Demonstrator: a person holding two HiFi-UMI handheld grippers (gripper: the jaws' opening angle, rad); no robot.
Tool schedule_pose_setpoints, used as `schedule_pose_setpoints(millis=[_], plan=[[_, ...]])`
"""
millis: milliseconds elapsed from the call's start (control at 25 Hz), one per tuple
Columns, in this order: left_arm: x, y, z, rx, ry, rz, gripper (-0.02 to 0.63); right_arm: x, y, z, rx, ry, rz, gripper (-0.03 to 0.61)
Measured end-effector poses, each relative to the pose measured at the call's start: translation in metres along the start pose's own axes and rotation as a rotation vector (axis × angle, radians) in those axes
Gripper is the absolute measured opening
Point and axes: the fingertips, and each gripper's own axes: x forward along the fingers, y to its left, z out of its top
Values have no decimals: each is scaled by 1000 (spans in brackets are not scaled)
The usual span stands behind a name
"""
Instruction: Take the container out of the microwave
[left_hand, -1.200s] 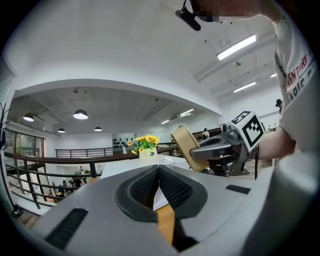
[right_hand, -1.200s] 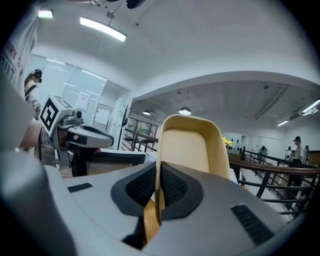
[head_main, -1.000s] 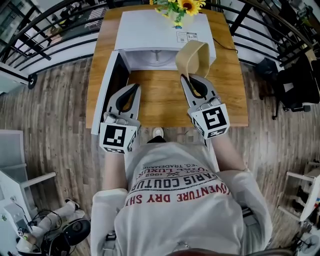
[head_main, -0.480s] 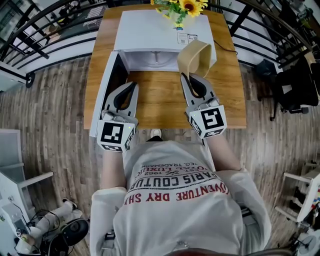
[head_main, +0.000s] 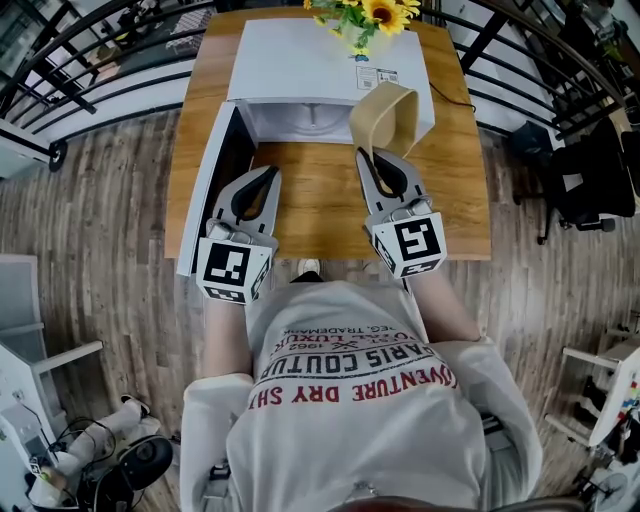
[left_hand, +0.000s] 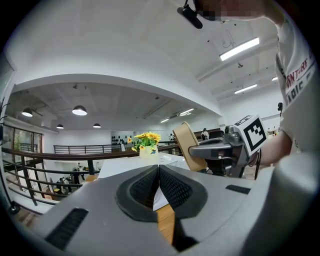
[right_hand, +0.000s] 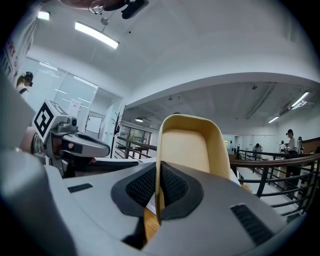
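Tongs at right (right_hand: 158, 172) pinch container (right_hand: 190, 145) wall close-up; overhead, microwave (head_main: 310, 60) seems open.

A wooden table (head_main: 318, 198) fills the middle of the head view, on a plank floor (head_main: 105, 225). At the table's twelve o'clock end stands a bunch of sunflowers (head_main: 366, 16) in a pale vase. A black railing (head_main: 85, 85) runs past at ten o'clock and again at two o'clock. A black chair (head_main: 590, 170) stands at three o'clock, well apart from the table. A thin dark cable (head_main: 452, 95) crosses the table's two o'clock corner. White furniture (head_main: 30, 350) stands at eight o'clock.
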Motion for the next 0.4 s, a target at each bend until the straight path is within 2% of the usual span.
schedule_pose_setpoints(millis=[400], plan=[[0, 9, -5, -32, -4, 18, 17, 8, 6, -8, -16, 19, 11, 29]])
